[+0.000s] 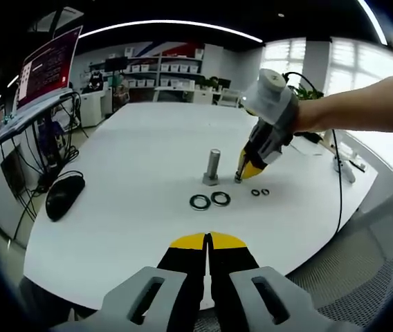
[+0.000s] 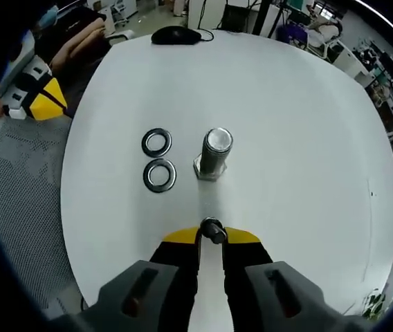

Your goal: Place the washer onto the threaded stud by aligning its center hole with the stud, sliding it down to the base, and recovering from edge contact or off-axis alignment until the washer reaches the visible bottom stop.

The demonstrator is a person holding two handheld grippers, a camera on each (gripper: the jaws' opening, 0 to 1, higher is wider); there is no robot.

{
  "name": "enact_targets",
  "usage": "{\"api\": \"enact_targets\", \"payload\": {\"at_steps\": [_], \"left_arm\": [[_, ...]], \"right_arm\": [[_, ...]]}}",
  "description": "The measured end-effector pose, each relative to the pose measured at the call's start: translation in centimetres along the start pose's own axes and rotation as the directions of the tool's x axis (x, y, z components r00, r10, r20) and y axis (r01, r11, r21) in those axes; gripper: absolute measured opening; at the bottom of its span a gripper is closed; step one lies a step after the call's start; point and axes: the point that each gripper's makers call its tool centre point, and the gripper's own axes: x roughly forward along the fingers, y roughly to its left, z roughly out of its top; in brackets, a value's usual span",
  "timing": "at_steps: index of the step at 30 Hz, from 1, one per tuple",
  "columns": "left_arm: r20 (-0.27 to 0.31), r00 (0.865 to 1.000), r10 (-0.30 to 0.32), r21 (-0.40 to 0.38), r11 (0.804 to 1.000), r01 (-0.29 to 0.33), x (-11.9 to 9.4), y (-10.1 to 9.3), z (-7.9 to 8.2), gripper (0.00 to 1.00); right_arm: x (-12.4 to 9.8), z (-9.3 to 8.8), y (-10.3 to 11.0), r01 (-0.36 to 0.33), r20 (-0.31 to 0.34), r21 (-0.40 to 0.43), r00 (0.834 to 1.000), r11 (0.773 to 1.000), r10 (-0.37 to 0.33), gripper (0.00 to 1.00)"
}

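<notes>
Right gripper (image 2: pixel 212 234) has its yellow-tipped jaws pinched tight on a small washer (image 2: pixel 213 230), held on edge just above the table. In the left gripper view the same tool (image 1: pixel 239 177) reaches down near the stud with the washer at its tip. Left gripper (image 1: pixel 208 241) hangs back past the near edge of the table with its jaws pressed together and nothing between them.

The big white table (image 2: pixel 300 138) is round-edged, smooth and plain. A black computer mouse (image 1: pixel 64 195) sits close to its left edge in the left gripper view.

Near the middle of the table stands the threaded stud (image 2: pixel 214 152). It is a grey metal post, straight up, with a flat shiny top and a six-sided base.

Beside it lie two large washers (image 2: pixel 158 159), flat dark rings with wide holes, almost touching each other. Two tiny rings (image 1: pixel 260 191) lie a bit farther off.

I think the step now is carrying the washer to the stud. It is not on the post yet. Next, the ring should be laid flat, its hole lined up over the top, then slid down to the base.
</notes>
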Motion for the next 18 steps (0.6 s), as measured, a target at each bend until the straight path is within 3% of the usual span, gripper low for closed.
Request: {"api": "enact_targets", "payload": {"at_steps": [8,18], "left_arm": [[0.002,1.0,-0.001,-0.002,1.0,0.001,0.0,0.0,0.0,0.0],[-0.001,1.0,0.002,-0.001,1.0,-0.002,0.0,0.1,0.0,0.0]], "right_arm": [[0.7,-0.4,0.2,-0.027,-0.02,-0.046,0.999,0.999,0.026,0.15],[0.1,-1.3,0.5,-0.035,-0.014,-0.016,0.999,0.999,0.035,0.19]]}}
